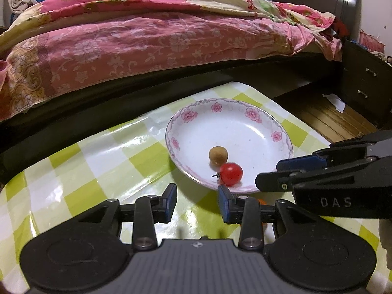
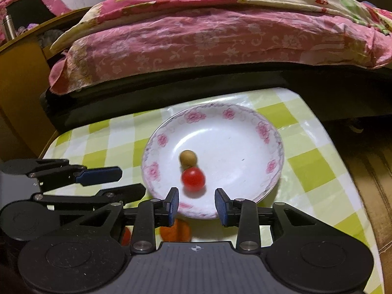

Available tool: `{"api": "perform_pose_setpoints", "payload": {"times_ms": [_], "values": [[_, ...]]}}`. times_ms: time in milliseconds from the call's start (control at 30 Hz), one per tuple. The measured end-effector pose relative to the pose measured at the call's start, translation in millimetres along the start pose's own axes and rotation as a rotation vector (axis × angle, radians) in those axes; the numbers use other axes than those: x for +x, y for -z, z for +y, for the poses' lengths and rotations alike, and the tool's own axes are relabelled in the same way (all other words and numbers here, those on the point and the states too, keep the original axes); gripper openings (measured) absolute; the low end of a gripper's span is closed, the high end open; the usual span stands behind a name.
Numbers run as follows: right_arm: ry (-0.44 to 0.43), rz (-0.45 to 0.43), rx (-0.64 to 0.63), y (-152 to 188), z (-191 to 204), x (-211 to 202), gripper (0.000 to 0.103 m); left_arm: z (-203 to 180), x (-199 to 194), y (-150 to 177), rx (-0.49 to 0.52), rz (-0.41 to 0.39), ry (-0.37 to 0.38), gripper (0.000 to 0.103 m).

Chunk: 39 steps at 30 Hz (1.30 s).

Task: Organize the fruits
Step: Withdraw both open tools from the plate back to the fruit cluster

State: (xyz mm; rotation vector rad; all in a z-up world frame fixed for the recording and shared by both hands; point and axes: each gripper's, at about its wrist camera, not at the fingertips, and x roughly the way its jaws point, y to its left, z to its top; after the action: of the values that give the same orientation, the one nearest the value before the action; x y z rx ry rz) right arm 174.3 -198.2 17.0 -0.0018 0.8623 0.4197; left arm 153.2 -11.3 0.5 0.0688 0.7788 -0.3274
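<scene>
Black and blue, the left gripper (image 1: 197,202) hangs over the checked tablecloth (image 1: 98,171) near the plate's edge; its jaws stand a little apart and nothing is between them. The right gripper (image 2: 196,204) is over the near rim of the white plate (image 2: 245,147), also slightly apart and empty. Under it, on the cloth, lies an orange fruit (image 2: 180,231), partly hidden, and a bit of something red (image 2: 126,236) shows beside it. Inside the plate, the red cherry tomato (image 2: 193,179) rests just beyond the right fingertips, and it touches a small brown round fruit (image 2: 188,158) behind it. Farther back stands a bed with a pink flowered quilt (image 2: 196,44).
</scene>
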Motion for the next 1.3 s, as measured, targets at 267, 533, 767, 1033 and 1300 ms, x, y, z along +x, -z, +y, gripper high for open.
{"api": "perform_pose_setpoints", "payload": {"times_ms": [267, 533, 767, 1033, 1300], "values": [[-0.045, 0.026, -0.031, 10.8, 15.3, -9.8, 0.032, 13.7, -16.5, 17.5, -0.020, 0.023, 0.012, 0.043], [-0.062, 0.053, -0.033, 25.0, 21.9, -21.9, 0.032, 18.8, -38.8, 28.2, -0.011, 0.010, 0.035, 0.043], [-0.073, 0.087, -0.018, 50.1, 31.8, -41.6, 0.038, 25.9, -56.3, 40.6, 0.003, 0.010, 0.059, 0.047], [-0.094, 0.148, -0.110, 81.4, 63.3, -42.7, 0.038, 25.9, -63.2, 52.1, 0.044, 0.027, 0.097, 0.047], [-0.088, 0.185, -0.157, 84.7, 73.1, -24.4, 0.027, 10.8, -56.6, 62.4, 0.137, 0.062, 0.116, 0.047]]}}
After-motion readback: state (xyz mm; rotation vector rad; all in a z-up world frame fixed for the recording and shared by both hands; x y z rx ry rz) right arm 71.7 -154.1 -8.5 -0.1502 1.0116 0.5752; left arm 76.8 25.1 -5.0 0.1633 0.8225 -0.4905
